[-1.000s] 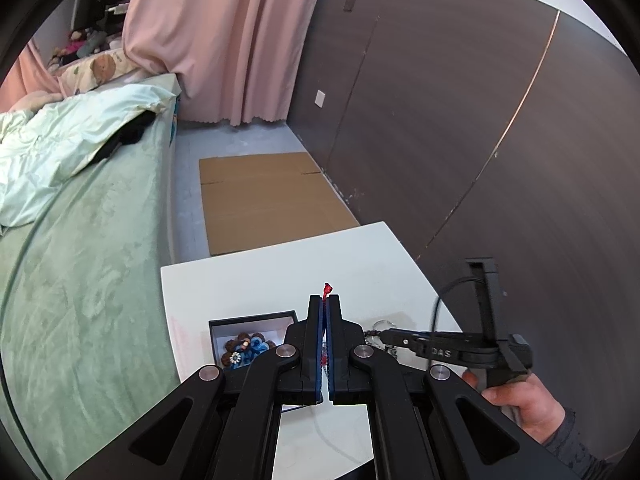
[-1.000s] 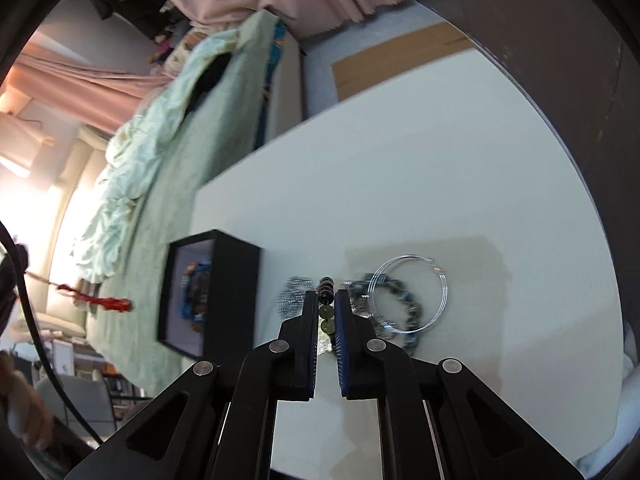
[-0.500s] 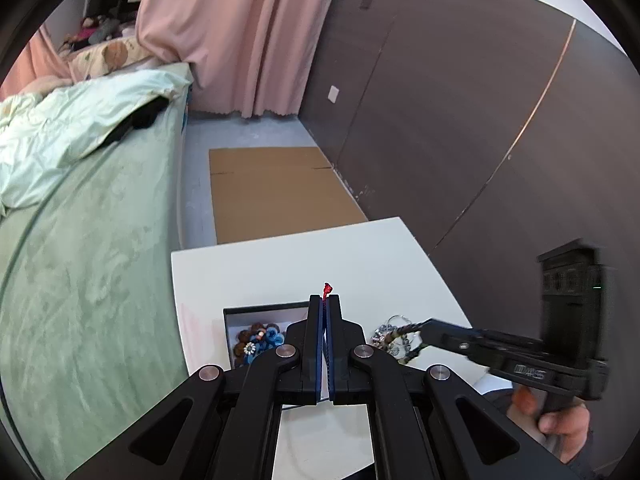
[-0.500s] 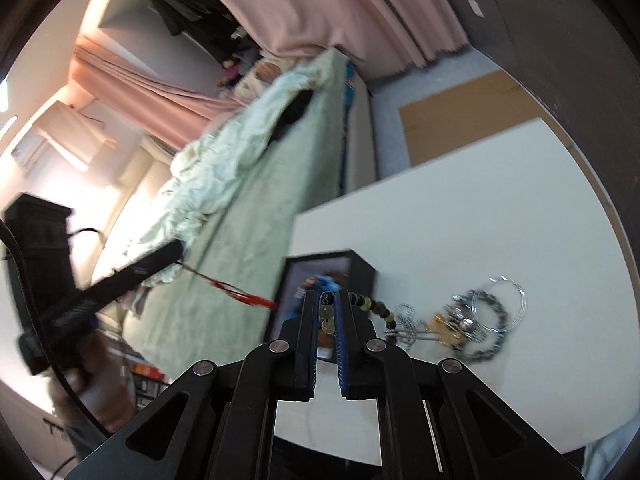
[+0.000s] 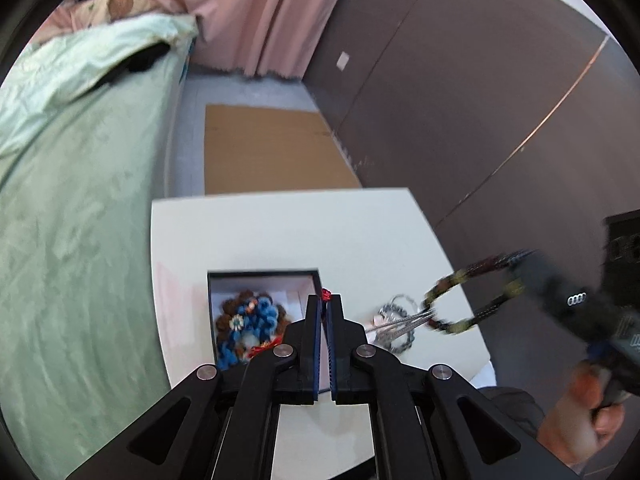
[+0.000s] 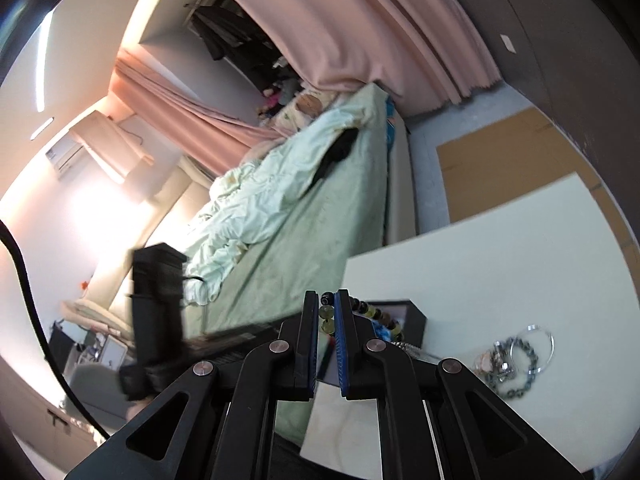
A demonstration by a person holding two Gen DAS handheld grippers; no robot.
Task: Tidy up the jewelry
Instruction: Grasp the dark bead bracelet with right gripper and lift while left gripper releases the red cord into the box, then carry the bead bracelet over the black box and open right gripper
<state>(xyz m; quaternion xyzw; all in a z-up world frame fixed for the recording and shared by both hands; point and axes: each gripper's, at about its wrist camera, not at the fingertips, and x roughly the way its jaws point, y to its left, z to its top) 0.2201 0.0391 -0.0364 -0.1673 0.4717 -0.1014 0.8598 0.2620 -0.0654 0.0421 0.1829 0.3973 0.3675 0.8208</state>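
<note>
The left wrist view looked over a green bed point(image 5: 72, 208) lying left of the left claw point(image 5: 325, 300), then a white worktop point(image 5: 304, 232) under and ahead of it. On the worktop an open black box point(image 5: 262, 276) sat just ahead and left of that claw, already holding blue and brown bead pieces point(image 5: 250, 320). Right of the claw lay a small silver heap of chains and rings point(image 5: 394, 326). Above that heap hung a dark beaded bracelet point(image 5: 466, 300), a loop lifted clear of the worktop and blurred.

The right claw point(image 6: 328, 306) pinched this bracelet, a few of its beads caught between the nearly closed fingers and the rest trailing right of them, with the box just beyond. The left claw was pressed together on a thin red cord or string point(image 5: 326, 293), whose tip poked out at the fingertips.

The step in hand looked like carrying the bracelet to the box. The next move would likely call for bringing the right claw over the box opening, lowering it, and spreading the fingers so the loop dropped inside without catching the rim.
</note>
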